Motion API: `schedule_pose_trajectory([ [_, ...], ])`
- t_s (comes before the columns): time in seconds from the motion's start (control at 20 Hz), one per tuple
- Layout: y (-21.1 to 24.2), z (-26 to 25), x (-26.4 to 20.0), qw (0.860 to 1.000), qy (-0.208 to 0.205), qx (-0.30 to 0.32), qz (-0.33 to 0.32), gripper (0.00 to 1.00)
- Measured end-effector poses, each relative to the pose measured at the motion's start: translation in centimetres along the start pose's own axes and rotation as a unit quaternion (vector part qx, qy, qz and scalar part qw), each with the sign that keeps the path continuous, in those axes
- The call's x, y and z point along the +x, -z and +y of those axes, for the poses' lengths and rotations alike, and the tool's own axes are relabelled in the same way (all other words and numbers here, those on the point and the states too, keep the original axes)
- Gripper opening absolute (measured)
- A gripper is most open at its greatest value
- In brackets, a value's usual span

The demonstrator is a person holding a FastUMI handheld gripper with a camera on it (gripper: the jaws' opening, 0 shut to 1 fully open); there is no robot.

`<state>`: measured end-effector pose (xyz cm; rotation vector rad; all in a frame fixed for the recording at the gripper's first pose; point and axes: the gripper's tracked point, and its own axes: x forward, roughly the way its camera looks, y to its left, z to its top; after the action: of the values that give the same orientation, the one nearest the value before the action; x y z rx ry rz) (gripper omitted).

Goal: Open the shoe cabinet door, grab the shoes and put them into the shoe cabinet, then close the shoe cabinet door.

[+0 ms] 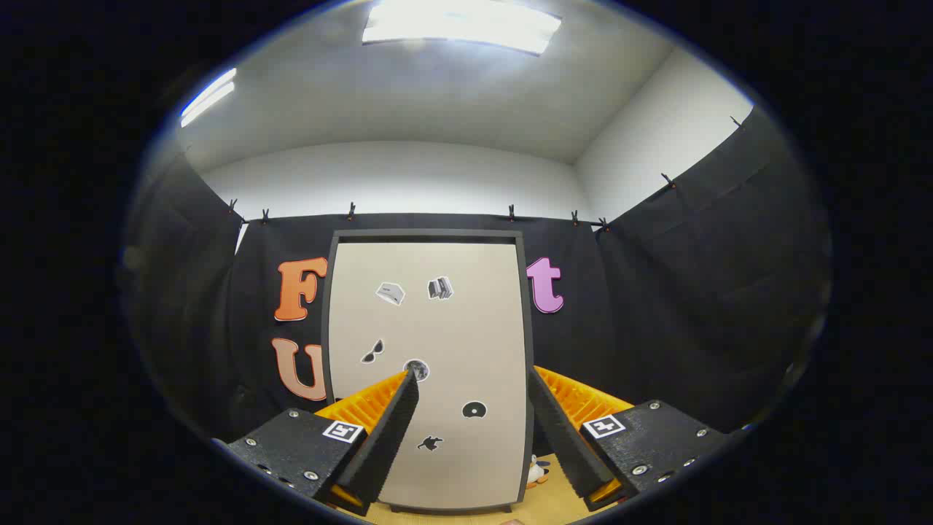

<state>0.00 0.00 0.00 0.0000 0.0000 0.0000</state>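
The gripper (474, 383) gapes wide before the closed shoe cabinet door (430, 364), hiding its lower corners.

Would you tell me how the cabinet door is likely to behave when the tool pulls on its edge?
The door looks like a flat, rigid panel, so it should swing rather than flex. Its smooth face offers little grip; the dark edge probably serves better. The cabinet stands tall and narrow, so a hard pull might tip it. The tool is open ahead of it.
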Motion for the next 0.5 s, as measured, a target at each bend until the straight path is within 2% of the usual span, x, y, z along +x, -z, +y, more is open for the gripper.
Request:
schedule_pose_trajectory([
  [0.5,0.1,-1.6,0.0,0.999,0.031,-0.028,-0.007,0.94],
])
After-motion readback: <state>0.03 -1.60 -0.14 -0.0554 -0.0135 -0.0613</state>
